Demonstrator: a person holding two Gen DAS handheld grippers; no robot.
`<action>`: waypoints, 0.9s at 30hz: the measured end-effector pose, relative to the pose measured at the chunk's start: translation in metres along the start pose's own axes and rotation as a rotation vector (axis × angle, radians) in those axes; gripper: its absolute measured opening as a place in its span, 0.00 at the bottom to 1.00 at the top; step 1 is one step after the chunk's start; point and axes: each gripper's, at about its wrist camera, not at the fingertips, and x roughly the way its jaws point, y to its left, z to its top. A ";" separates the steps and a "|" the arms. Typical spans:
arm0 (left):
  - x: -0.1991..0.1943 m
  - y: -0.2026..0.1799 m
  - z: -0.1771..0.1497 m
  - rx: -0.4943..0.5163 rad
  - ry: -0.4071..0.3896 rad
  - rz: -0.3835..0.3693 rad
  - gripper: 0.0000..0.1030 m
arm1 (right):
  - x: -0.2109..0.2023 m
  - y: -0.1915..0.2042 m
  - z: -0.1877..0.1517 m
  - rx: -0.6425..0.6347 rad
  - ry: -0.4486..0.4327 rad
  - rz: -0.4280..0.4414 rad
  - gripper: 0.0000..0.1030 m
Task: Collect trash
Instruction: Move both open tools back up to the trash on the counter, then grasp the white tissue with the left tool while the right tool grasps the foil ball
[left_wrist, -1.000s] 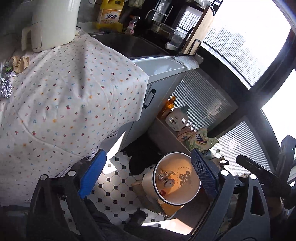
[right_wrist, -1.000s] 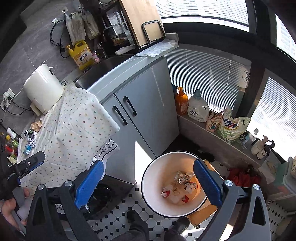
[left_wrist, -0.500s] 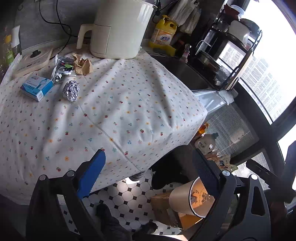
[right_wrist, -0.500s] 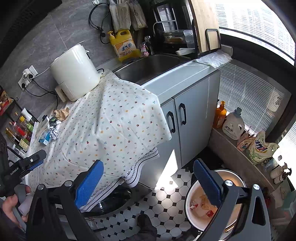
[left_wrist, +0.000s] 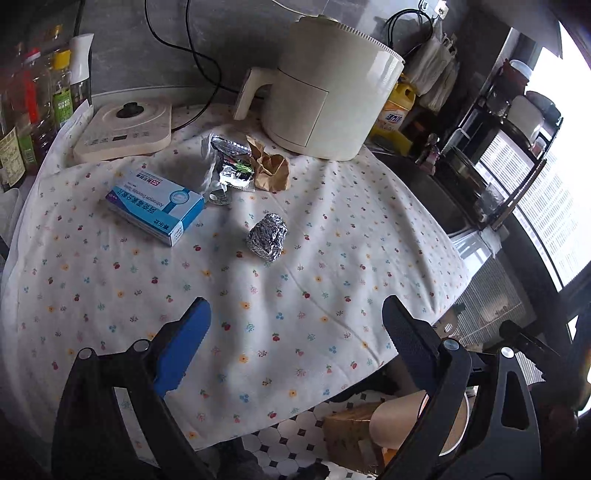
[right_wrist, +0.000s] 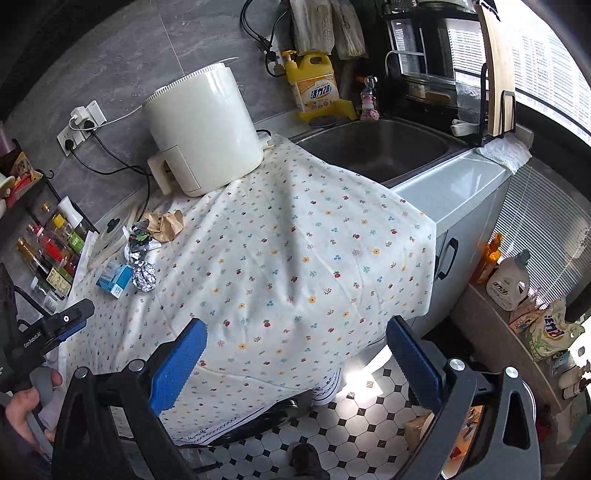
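Four bits of trash lie on the flowered tablecloth: a foil ball alone near the middle, a blue box to its left, and farther back a shiny wrapper touching a crumpled brown paper, both just in front of the white appliance. The left gripper hovers over the near part of the cloth with its jaws wide and nothing between them; the right gripper hangs at the cloth's near edge, jaws also wide and empty. The bin stands on the tiled floor, down to the right, partly hidden behind the left gripper.

The foil ball looks round and light, so a closing finger that meets it off-centre could roll it away. A low approach could pinch the loose cloth and drag it, pulling the other pieces along. The wrapper and paper touch, so grasping one may shift the other. The box may not be trash at all.
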 end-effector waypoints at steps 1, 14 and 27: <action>0.001 0.007 0.005 -0.004 -0.004 0.000 0.89 | 0.004 0.007 0.002 -0.002 -0.003 0.001 0.93; 0.032 0.075 0.073 0.011 -0.004 0.007 0.61 | 0.052 0.091 0.029 -0.024 -0.015 0.016 0.93; 0.099 0.102 0.119 0.029 0.060 0.010 0.50 | 0.088 0.146 0.046 -0.122 0.001 0.040 0.93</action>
